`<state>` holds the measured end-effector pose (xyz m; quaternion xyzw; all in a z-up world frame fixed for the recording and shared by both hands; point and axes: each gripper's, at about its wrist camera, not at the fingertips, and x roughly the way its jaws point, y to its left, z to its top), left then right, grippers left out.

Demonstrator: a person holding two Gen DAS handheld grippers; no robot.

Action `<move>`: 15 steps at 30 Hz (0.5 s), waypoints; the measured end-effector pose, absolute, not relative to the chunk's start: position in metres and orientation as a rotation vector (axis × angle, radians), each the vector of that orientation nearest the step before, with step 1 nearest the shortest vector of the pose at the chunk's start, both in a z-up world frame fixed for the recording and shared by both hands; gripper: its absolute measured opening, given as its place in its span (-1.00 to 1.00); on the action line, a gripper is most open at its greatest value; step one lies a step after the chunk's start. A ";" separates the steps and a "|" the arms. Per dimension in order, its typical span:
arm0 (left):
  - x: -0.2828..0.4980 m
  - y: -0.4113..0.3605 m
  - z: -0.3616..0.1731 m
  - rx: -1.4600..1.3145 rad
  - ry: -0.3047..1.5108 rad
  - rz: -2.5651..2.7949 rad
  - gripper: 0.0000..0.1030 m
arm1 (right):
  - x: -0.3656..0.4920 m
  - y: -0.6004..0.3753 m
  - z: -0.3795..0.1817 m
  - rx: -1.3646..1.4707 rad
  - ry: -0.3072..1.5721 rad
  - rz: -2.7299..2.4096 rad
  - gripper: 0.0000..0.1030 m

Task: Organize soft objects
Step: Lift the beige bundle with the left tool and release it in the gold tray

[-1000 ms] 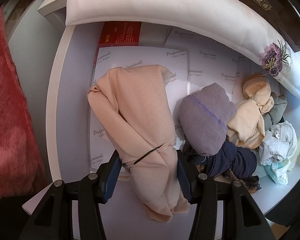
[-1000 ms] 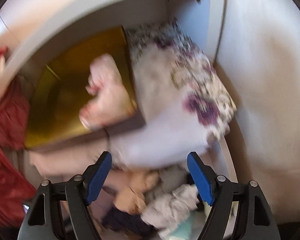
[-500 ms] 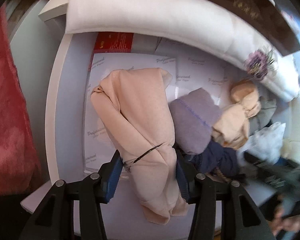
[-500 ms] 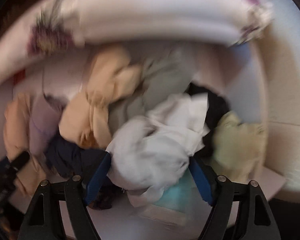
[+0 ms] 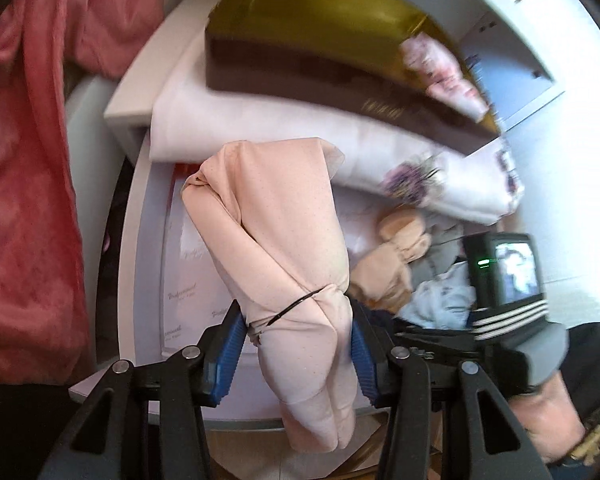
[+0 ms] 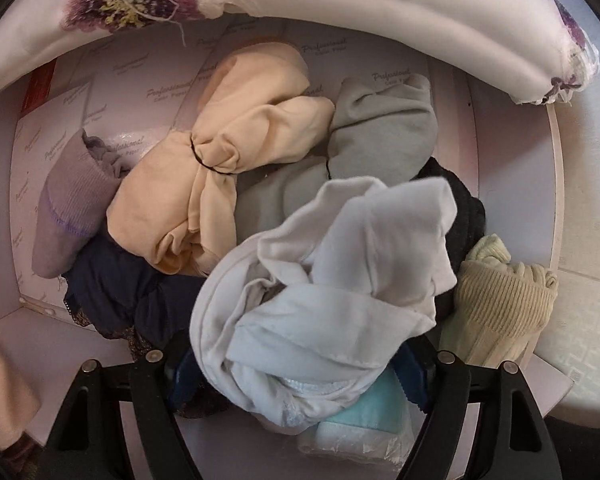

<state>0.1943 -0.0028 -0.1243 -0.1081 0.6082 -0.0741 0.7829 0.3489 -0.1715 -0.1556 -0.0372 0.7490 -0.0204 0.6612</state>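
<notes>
My left gripper (image 5: 296, 344) is shut on a peach cloth bundle (image 5: 284, 232) tied with a black band, held above the paper-lined shelf (image 5: 188, 280). The pads squeeze it just below the band. Pointing straight down, my right gripper (image 6: 300, 372) straddles a crumpled white garment (image 6: 340, 264) that tops the pile. Its jaws are opening, and the blue pads (image 6: 414, 368) show partly at the garment's sides. Around it lie a beige tied bundle (image 6: 220, 168), a grey bundle (image 6: 380, 132), a lilac sock (image 6: 68, 216), navy cloth (image 6: 112, 288) and a pale yellow sock (image 6: 500, 300).
A white pillow (image 6: 340, 8) with purple embroidered flowers lies along the shelf's back. A gold-topped brown box (image 5: 320, 40) rests on it. Red fabric (image 5: 28, 200) hangs at the left. A turquoise item (image 6: 360, 412) lies under the white garment. The shelf's right wall (image 6: 512, 160) is close.
My left gripper has risen and tilted up, lifting the peach bundle off the shelf. My right gripper has swung down from the upper shelf onto the pile, over the white garment.
</notes>
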 end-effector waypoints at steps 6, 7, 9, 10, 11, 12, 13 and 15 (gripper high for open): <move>0.193 -0.002 -0.085 -0.251 1.214 -0.194 -0.05 | 0.357 -0.162 -0.158 -0.097 1.693 -0.043 0.57; 0.196 0.000 -0.080 -0.261 1.203 -0.200 -0.05 | 0.358 -0.161 -0.158 -0.095 1.692 -0.042 0.57; 0.205 0.000 -0.065 -0.254 1.177 -0.200 -0.04 | 0.359 -0.157 -0.157 -0.093 1.689 -0.041 0.57; 0.213 -0.001 -0.056 -0.247 1.159 -0.203 -0.05 | 0.359 -0.156 -0.158 -0.094 1.688 -0.041 0.57; 0.220 -0.002 -0.050 -0.246 1.148 -0.207 -0.05 | 0.358 -0.154 -0.158 -0.095 1.687 -0.040 0.57; 0.228 -0.001 -0.043 -0.243 1.139 -0.208 -0.04 | 0.356 -0.154 -0.160 -0.096 1.686 -0.040 0.57; 0.240 0.001 -0.035 -0.236 1.129 -0.202 -0.04 | 0.355 -0.155 -0.160 -0.097 1.686 -0.040 0.57; 0.263 0.000 -0.030 -0.234 1.126 -0.193 -0.04 | 0.349 -0.155 -0.155 -0.099 1.684 -0.039 0.57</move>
